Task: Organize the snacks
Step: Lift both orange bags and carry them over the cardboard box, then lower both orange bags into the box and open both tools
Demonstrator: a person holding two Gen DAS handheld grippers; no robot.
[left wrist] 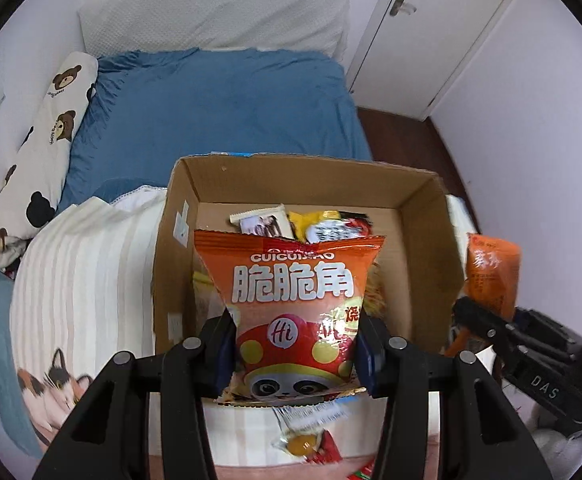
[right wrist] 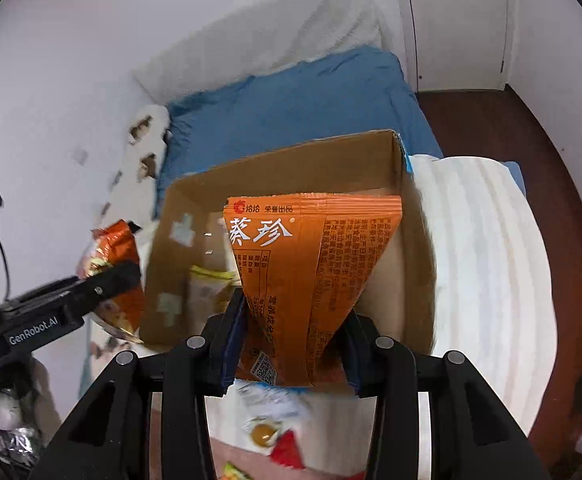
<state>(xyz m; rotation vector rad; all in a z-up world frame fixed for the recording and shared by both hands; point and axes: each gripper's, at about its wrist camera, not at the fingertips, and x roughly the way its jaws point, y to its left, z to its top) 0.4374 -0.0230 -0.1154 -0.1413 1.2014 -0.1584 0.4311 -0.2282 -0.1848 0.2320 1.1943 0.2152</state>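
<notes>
My left gripper is shut on an orange-red panda snack bag and holds it upright over the near edge of an open cardboard box. Several snack packets lie inside the box. My right gripper is shut on an orange seed packet, held over the same box from its right side. The right gripper with its orange packet shows at the right of the left wrist view. The left gripper and its bag show at the left of the right wrist view.
The box stands on a striped white blanket on a blue bed. Loose small snacks lie on the blanket just below the grippers. A bear-print pillow lies at the left. White doors and dark floor are at the right.
</notes>
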